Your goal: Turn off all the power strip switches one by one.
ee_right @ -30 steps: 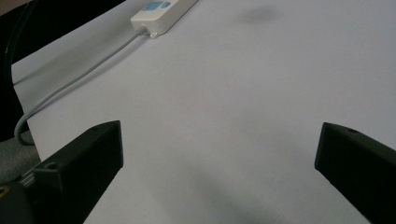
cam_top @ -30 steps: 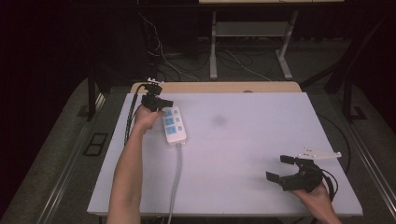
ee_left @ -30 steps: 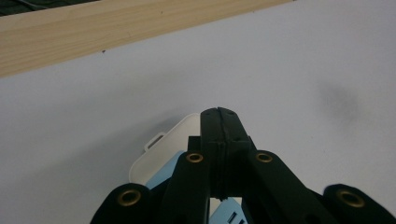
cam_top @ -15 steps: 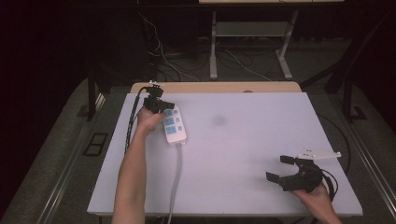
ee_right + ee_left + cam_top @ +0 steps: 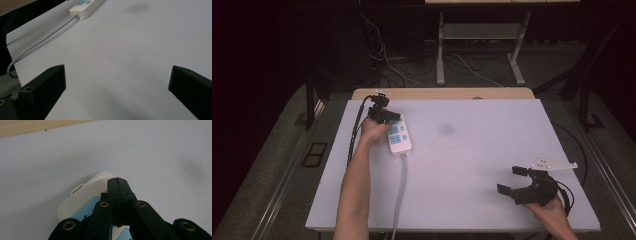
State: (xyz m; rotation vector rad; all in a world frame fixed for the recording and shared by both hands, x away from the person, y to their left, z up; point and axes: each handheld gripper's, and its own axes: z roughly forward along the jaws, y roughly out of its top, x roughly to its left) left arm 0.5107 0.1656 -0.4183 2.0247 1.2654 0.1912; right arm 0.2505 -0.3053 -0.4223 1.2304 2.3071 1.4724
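Power strip [image 5: 399, 138] at table's [image 5: 472, 165] far-left, unmoved over last second; left gripper [image 5: 384, 116] crept slightly up its far end, jaws fully shut, tips over switch end, likely pressing; right gripper [image 5: 517, 181] idle near-right, wide open, empty.

One power strip [image 5: 398, 139], one grey cord [image 5: 399, 195], two tongs: left [image 5: 384, 116], right [image 5: 512, 181]; one table [image 5: 482, 150].
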